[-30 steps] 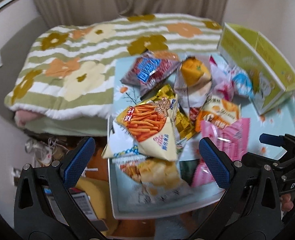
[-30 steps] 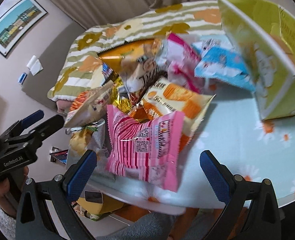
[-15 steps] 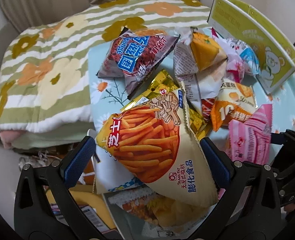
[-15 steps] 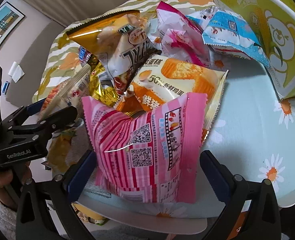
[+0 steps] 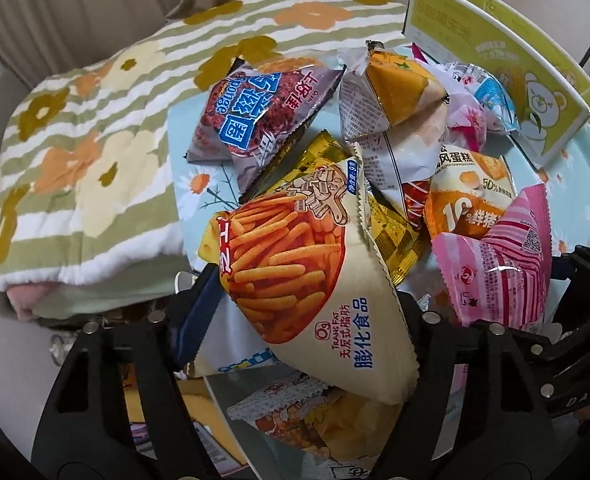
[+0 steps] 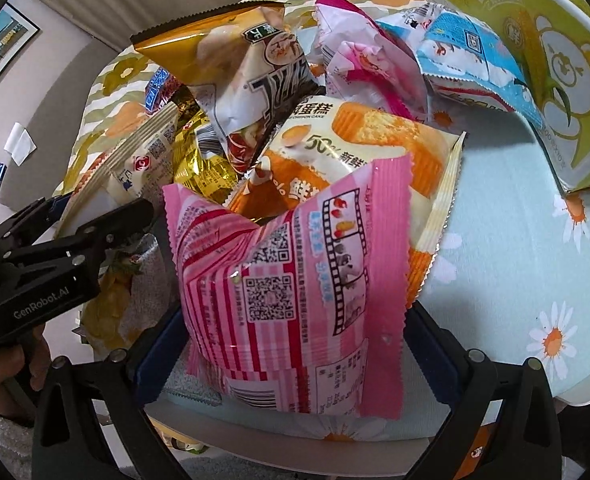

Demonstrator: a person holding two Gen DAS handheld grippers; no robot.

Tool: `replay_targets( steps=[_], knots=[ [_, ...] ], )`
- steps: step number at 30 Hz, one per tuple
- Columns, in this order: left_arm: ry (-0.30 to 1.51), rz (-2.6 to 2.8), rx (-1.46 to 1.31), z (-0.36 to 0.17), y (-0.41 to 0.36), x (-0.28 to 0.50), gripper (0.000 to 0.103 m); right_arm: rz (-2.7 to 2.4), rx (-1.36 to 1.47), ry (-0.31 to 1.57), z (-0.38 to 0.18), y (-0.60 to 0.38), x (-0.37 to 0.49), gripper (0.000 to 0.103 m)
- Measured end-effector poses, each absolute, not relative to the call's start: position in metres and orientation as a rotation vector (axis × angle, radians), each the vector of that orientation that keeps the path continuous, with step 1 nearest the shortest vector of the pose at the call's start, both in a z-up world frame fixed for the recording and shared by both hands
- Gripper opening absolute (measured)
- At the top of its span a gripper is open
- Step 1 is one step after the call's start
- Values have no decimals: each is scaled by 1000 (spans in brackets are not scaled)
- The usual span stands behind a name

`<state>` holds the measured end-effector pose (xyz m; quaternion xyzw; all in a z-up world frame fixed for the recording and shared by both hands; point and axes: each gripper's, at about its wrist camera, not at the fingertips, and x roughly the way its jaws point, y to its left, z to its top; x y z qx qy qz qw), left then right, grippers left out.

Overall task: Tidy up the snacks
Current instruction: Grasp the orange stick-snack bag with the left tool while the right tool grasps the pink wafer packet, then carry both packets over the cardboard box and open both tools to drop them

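A pile of snack bags lies on a small table with a daisy cloth (image 6: 535, 248). My left gripper (image 5: 307, 320) is closed in on a cream bag printed with orange snack sticks (image 5: 295, 264); its blue pads press both sides. My right gripper (image 6: 291, 344) is closed in on a pink striped bag (image 6: 291, 292), which also shows in the left wrist view (image 5: 495, 264). Behind lie an orange cake bag (image 6: 355, 148), a gold and white bag (image 6: 247, 64) and a purple bag (image 5: 255, 116). The left gripper shows in the right wrist view (image 6: 55, 248).
A yellow-green cardboard box (image 6: 535, 52) with a bear print stands open at the table's far right, also in the left wrist view (image 5: 507, 68). A flowered striped quilt (image 5: 87, 152) lies left and behind. Blue and pink bags (image 6: 467, 52) rest against the box.
Both grippers moved forward into the pile and narrowed from wide open. The left one closed on the orange-stick bag, the right one on the pink striped bag.
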<state>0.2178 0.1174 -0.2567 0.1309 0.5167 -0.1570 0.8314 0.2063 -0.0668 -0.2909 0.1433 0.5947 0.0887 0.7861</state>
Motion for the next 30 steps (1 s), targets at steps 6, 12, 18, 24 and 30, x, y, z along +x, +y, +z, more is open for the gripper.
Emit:
replay_targets(
  steps=[6, 12, 18, 24, 30],
  knots=[
    [1085, -334, 259, -250, 122, 214, 57, 215, 264, 1277, -284, -53, 209, 74],
    [1072, -329, 210, -239, 129, 211, 56, 226, 235, 1259, -273, -49, 207, 68],
    [1024, -310, 170, -212, 131, 204, 56, 244, 211, 1211, -249, -54, 200, 68],
    [933, -291, 138, -166, 121, 200, 56, 255, 194, 1115, -205, -75, 202, 68],
    [833, -282, 126, -118, 91, 206, 56, 242, 195, 1007, -160, -115, 211, 68]
  ],
)
